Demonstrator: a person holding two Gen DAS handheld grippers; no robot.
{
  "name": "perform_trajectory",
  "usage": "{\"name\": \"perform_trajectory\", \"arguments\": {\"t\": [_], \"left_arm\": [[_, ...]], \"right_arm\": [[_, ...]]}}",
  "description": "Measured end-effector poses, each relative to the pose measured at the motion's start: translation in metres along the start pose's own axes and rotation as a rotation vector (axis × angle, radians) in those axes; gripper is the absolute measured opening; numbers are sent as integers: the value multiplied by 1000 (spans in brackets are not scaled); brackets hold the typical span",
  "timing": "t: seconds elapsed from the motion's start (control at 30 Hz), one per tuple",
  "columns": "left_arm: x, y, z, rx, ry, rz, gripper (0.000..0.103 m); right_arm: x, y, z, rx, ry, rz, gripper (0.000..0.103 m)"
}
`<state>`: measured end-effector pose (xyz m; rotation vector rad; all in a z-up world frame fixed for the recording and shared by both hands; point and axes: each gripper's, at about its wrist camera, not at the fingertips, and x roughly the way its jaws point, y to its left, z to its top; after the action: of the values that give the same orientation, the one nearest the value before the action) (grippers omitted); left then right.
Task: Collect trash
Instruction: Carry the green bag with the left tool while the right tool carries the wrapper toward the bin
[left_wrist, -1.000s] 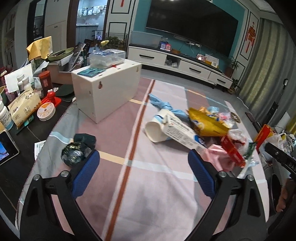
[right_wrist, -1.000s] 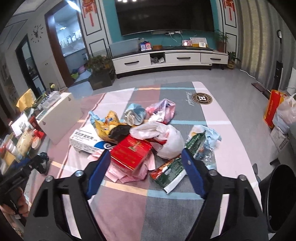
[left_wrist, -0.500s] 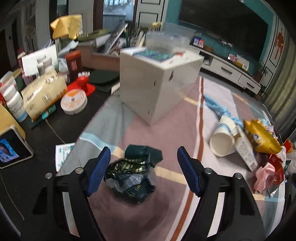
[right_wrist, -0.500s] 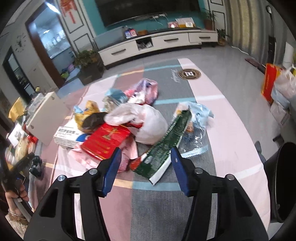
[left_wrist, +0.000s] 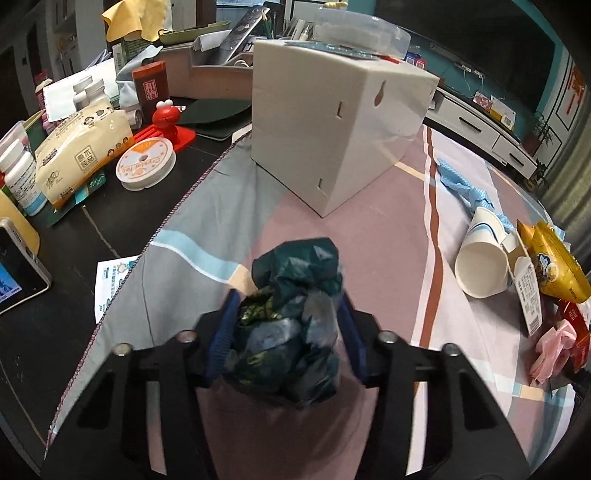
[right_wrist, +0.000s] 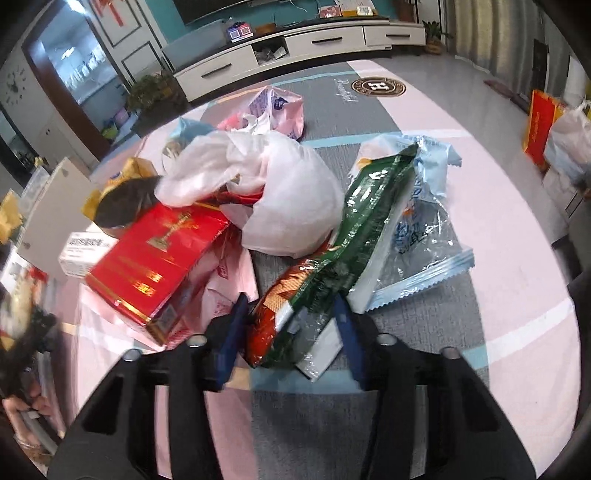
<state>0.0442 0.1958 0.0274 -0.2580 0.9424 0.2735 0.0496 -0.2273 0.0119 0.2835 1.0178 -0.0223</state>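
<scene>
- Both claws have just been closing, each with a piece of trash between its blue pads.
- Left claw (left_wrist: 284, 328) squeezes a dark green wad (left_wrist: 295, 317) of crumpled wrapper. Its pads press on both sides, so it grips the wad, which sits on the cloth (left_wrist: 388, 258) near the big white box (left_wrist: 332, 122).
- Right claw (right_wrist: 288, 328) has the end of a long green bag (right_wrist: 332, 258) between its pads. The left pad touches the bag's red corner. I cannot tell if the right pad presses yet, so I cannot tell if it grips.
- Biggest worry: the green bag lies on top of a clear blue bag (right_wrist: 417, 229) and leans on the white bag (right_wrist: 280, 199). Lifting it fast might drag those along or knock the pile over.
- Next worry: the green bag is long and floppy (held only at one end), so it might slip out and fall.
- Small worry: the wad is puffy and springy. A loose squeeze might let it pop out.
- Smallest: the red box (right_wrist: 159, 258) sits just beside the right claw and might get bumped.
</scene>
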Motion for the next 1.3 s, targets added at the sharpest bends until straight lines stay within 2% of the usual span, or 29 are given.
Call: {"name": "perform_trajectory", "arguments": {"t": [0.03, 0.13, 0.3, 0.53, 0.77, 0.93, 1.17, 1.3], "left_arm": [[-3, 0, 0, -9, -2, -18, 47], [-16, -5, 0, -19, -26, -53, 46], [-59, -25, -4, 12, -119, -160, 46], [-99, -55, -18, 46, -160, -304, 46], [-131, -89, -34, 109, -195, -417, 46], [-144, -107, -43, 151, -193, -484, 46], [-150, -139, -62, 236, -164, -545, 46], [-147, -153, -72, 278, -134, -554, 46]], "right_arm": [[-1, 0, 0, -2, -4, 0, 29], [-11, -4, -2, 2, -23, 17, 16], [-38, -8, 0, 13, -78, 58, 8], [-79, -17, -13, 38, -143, 128, 7], [-117, -31, -17, 61, -235, 119, 7], [-136, -42, -21, 75, -279, 121, 7], [-140, -57, -24, 100, -279, 131, 5], [-126, -65, -23, 112, -206, 122, 5]]}}
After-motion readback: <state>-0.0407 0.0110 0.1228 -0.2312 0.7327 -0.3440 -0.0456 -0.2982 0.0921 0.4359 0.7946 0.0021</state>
